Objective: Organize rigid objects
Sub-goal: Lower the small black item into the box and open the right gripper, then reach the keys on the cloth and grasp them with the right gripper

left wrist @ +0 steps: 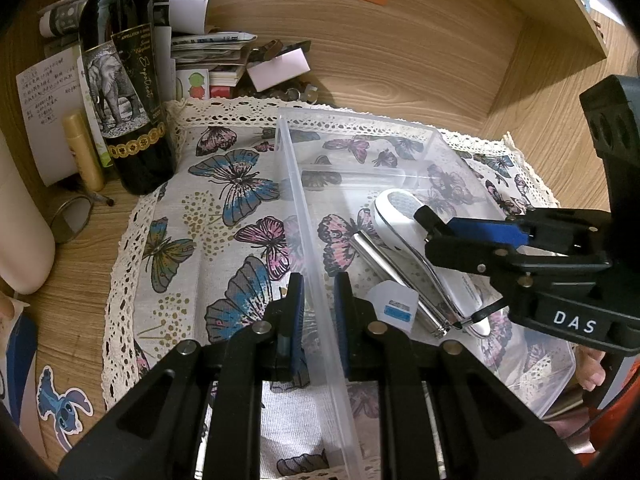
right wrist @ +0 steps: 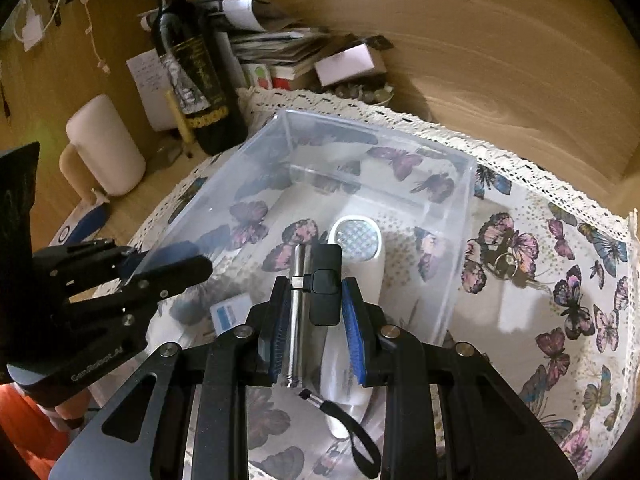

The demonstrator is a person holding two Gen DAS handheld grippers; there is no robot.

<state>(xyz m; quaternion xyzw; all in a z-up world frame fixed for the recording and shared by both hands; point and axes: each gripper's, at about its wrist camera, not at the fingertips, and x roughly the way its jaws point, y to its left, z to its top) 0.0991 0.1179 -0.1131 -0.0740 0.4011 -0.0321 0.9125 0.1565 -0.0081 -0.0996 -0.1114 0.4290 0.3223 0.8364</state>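
The left gripper (left wrist: 318,308) has its blue-padded fingers (left wrist: 297,304) closed on the near wall of the clear bin (left wrist: 304,208), one finger outside and one inside, so the wall runs up between them. The right gripper (right wrist: 314,320) has its fingers (right wrist: 352,332) clamped on a selfie stick (right wrist: 295,312): a silver tube with a black phone clamp (right wrist: 326,292) at its upper end and a black wrist strap (right wrist: 360,440) hanging at its lower end. In the left wrist view the right gripper (left wrist: 430,232) reaches into the bin from the right, over a white handheld device (left wrist: 404,220) with a dimpled round head.

That white device lies on the bin floor, head toward the far wall. The stick is held just above and alongside it. A small white packet (left wrist: 394,304) with a blue label lies on the bin floor beside them, nearer the left gripper.

The bin stands on a butterfly-print cloth (left wrist: 224,200) with a lace edge, spread over the wooden desk (left wrist: 80,280). A key ring (right wrist: 506,262) lies on the cloth to the right of the bin. Behind the cloth's left corner stands a dark wine bottle (left wrist: 120,92) with an elephant label, a yellow tube (left wrist: 82,152) leaning beside it, and a stack of papers (left wrist: 208,52) further back. A cream jug (right wrist: 104,144) stands at the left, and a cartoon sticker (left wrist: 60,404) lies on the desk near the cloth's front corner.
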